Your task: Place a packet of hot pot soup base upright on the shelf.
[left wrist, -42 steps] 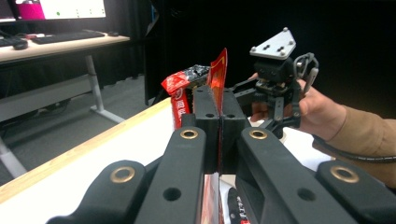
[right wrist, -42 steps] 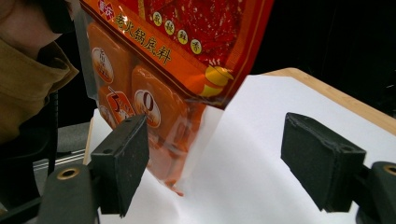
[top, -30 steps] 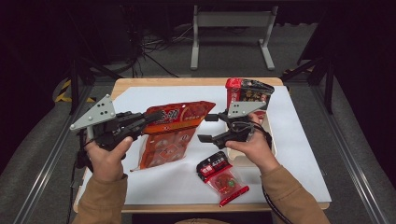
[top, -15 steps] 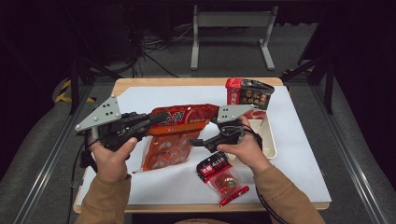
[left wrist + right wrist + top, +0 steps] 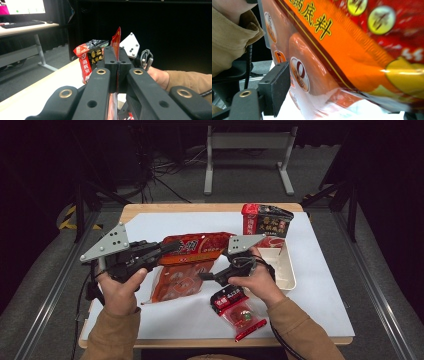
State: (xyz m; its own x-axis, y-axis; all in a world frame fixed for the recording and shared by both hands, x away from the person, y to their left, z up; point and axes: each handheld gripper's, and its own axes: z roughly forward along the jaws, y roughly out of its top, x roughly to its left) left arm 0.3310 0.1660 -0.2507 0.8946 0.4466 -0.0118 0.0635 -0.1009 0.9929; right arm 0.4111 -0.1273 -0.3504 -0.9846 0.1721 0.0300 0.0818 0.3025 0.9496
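A large red and orange snack bag [image 5: 187, 265] hangs over the middle of the table. My left gripper [image 5: 170, 248] comes in from the left and is shut on the bag's top edge. In the left gripper view the jaws [image 5: 117, 62] are pressed together on the bag's thin red edge [image 5: 116, 40]. My right gripper [image 5: 206, 276] points left at the bag's lower right side. In the right gripper view its jaws stand wide apart. The bag [image 5: 352, 50] sits right in front of them, next to one black pad [image 5: 274, 87].
A red and black packet [image 5: 265, 220] stands at the back right, above a shallow white tray [image 5: 285, 270]. A small red sachet [image 5: 239, 312] lies near the front edge, under my right hand. A white sheet [image 5: 320, 285] covers the wooden table.
My right gripper has moved left and a little down, from beside the tray to the bag's lower right side. The left gripper and the bag have stayed in place.
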